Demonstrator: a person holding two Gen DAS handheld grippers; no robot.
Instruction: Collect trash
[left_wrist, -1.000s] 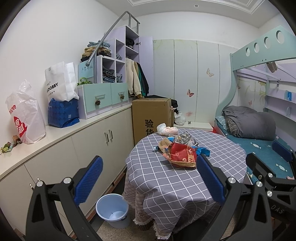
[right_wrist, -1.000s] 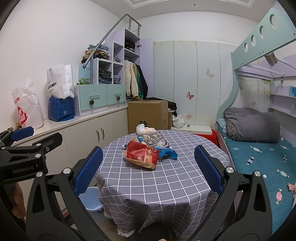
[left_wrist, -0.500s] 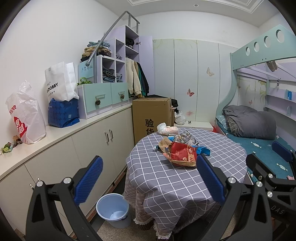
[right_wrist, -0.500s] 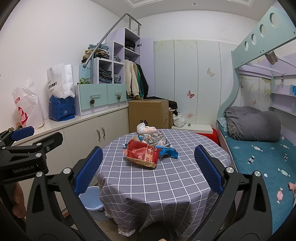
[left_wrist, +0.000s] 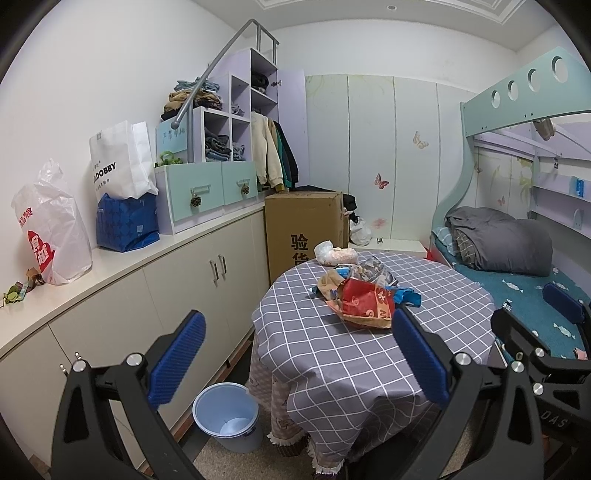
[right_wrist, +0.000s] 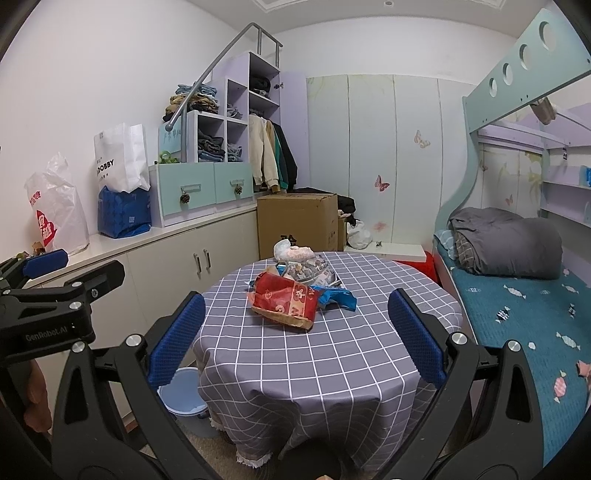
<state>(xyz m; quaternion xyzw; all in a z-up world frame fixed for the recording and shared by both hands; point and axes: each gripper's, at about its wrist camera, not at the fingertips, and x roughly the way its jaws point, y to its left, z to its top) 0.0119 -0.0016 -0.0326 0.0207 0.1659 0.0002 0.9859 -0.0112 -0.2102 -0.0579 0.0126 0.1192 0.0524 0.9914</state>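
Both your left gripper and right gripper gape empty. Reach toward twelve o'clock for the red wrapper; bin waits at seven.

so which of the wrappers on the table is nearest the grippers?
The red wrapper, front of the pile on the checked tablecloth. The blue wrapper lies to its right, the clear pink-filled bag at the far edge.
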